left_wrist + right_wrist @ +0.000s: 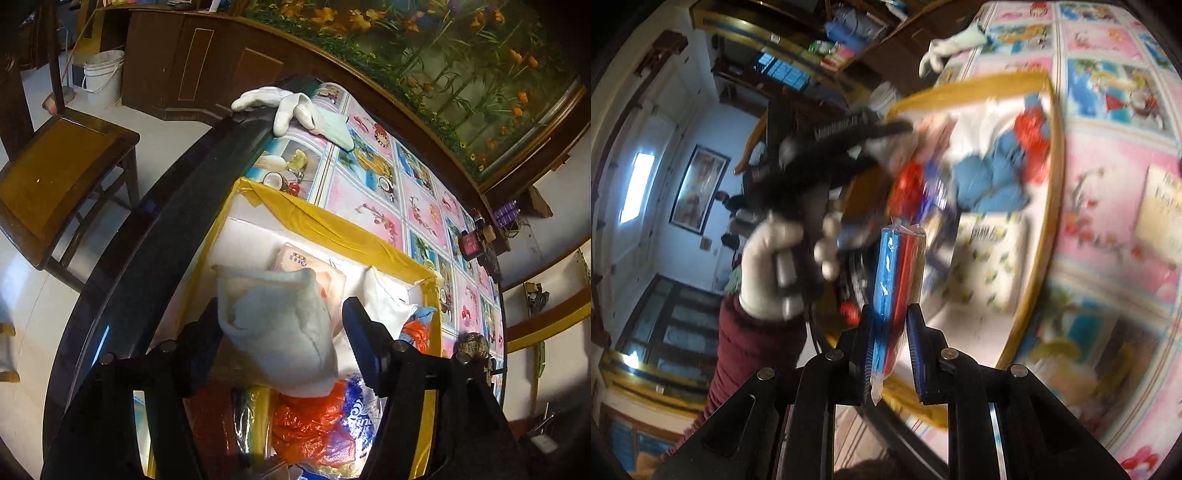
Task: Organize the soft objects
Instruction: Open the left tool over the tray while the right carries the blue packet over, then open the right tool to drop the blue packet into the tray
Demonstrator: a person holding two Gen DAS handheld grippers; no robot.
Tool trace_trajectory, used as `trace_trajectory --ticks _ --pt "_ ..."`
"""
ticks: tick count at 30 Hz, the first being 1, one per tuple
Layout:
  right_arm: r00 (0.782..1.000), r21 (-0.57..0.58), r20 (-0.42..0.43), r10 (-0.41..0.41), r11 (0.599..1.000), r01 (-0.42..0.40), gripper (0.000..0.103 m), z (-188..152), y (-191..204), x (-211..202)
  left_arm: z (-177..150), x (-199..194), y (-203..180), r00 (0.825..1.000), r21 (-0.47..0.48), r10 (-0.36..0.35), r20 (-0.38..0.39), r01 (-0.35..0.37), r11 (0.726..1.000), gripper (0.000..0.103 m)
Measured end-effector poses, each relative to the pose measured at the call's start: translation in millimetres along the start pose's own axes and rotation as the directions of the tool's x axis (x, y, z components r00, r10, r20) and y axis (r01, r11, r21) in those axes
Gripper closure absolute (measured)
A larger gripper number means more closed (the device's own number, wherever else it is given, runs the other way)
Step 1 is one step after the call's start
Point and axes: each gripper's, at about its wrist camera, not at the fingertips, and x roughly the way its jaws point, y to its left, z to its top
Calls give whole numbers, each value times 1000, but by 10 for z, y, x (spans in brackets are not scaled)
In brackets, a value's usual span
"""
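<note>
Gripping a clear-wrapped pack of blue, red and yellow cloths (899, 273), the right gripper (890, 354) holds it upright over the yellow-rimmed box (332, 225). Left gripper (284, 332) stands parted around a white folded towel (280, 328), its right pad clear of the cloth. Orange and blue bags (314, 424) fill the box on the desk (369, 177).

Box (332, 225) and gloves (295, 110) on table (369, 192)
</note>
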Motion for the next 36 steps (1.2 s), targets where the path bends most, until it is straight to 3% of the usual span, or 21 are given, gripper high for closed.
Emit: trace_trajectory --ticks 5,7,9,13,16,19,21,25,27,36 --pt "997 29 -34 -76 997 77 85 -99 -116 225 -132 -309 -129 997 64 28 73 -33 997 39" --pt "991 18 -17 -131 991 131 80 -100 -103 216 -216 -434 -196 992 94 55 113 -66 993 37" --pt "987 -11 14 -163 987 163 70 -118 -35 178 -321 -582 -267 981 120 98 167 -118 986 29" --pt "958 -114 134 -255 956 271 41 -239 201 2 -592 -850 -426 937 156 185 295 -238 959 28" --pt "923 -170 219 -317 919 356 35 -373 368 -133 -828 -1023 -531 897 156 230 378 -306 939 28" --pt "877 -190 291 -381 876 444 27 -566 489 -248 -1026 -1157 -610 873 154 235 428 -327 933 28" --pt "856 -185 318 -407 859 477 25 -714 528 -352 -1149 -1226 -669 859 151 242 452 -340 928 28" --pt "836 -155 340 -430 852 501 24 -900 509 -575 -1343 -1345 -786 827 154 258 499 -378 913 27" --pt "824 -139 353 -444 846 515 24 -976 483 -644 -1411 -1393 -834 817 158 259 515 -387 908 21" --pt "807 -88 380 -452 851 518 23 -1239 332 -975 -1604 -1476 -1033 812 187 252 526 -399 897 21"
